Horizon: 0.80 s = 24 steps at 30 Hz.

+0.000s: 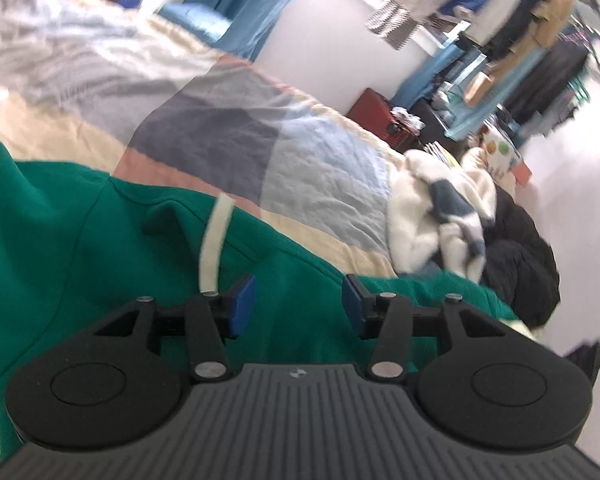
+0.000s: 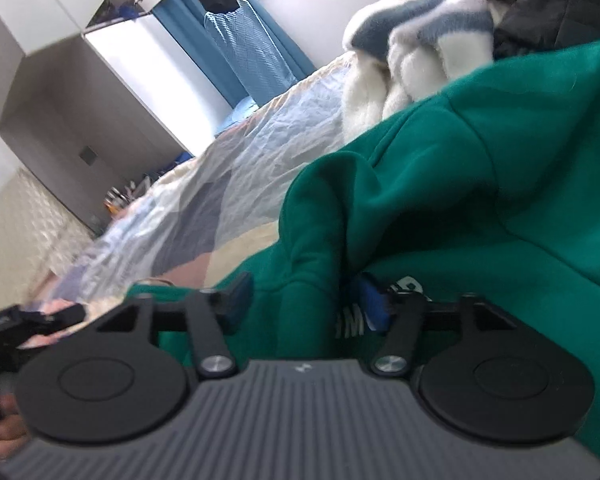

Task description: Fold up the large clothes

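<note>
A: What does the garment look like, and where is it?

B: A green sweatshirt point(image 1: 100, 248) of thick fleece, spread on the bed point(image 1: 236, 128) over a patchwork cover of grey, blue, cream and pink blocks; a cream drawstring point(image 1: 214, 240) lies across it at 12 o'clock of the left gripper point(image 1: 298, 306). In the right wrist view the same green sweatshirt point(image 2: 480, 184) bunches up into a rounded fold at 12 o'clock of the right gripper point(image 2: 302, 304).

A: Any writing?

B: A small white label with dark letters sits by the right pad of the right gripper; too blurred to read. Each gripper body carries a tiny pale logo; not legible either.

A: And the jaws?

B: The left gripper's jaws stand spread, blue pads apart, green cloth showing in the gap; nothing pinched. The right gripper's jaws are spread too; the green fold sits between the pads, and I cannot tell whether they touch it.

A: Anything else nearby?

B: A white and blue fluffy blanket point(image 1: 440, 216) at 2 o'clock, beside a black garment point(image 1: 520, 248); clothes hang on a rack point(image 1: 540, 40) farther back.
</note>
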Tool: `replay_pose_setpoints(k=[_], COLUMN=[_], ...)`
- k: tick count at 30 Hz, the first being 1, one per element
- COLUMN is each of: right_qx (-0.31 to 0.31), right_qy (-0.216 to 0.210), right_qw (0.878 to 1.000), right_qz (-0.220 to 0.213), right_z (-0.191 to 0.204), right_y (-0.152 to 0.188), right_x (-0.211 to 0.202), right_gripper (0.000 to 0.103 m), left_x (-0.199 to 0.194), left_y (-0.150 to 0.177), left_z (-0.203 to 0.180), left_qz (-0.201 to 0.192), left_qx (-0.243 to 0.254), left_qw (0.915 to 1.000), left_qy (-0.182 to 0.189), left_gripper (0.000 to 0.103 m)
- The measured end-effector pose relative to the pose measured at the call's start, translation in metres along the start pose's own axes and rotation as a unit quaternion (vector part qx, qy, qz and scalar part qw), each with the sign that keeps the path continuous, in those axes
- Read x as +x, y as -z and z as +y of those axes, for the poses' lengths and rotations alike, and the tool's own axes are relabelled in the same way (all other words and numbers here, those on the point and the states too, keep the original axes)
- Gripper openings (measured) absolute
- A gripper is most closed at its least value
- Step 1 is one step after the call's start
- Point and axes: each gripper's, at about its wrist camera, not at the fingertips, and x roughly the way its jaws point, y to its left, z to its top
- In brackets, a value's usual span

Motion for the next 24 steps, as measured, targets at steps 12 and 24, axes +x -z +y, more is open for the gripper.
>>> replay_pose_setpoints(k=[12, 24], right_qx=[-0.06, -0.09], right_qy=[-0.024, 0.024], right_qw=[0.998, 0.987], right_qz=[-0.018, 0.128], right_z=[0.038, 0.03], right_y=[0.023, 0.067], right_x=[-0.071, -0.017], right_gripper=[0.053, 0.021], left_x=[-0.032, 0.015], left_y=[0.103, 0.142], left_z=[-0.069, -0.058], left_qz=[0.009, 0.071], left_qx=[0.101, 0.108], left_qw=[0.9948, 0.988], left_qy=[0.009, -0.084], left_gripper=[0.053, 0.051])
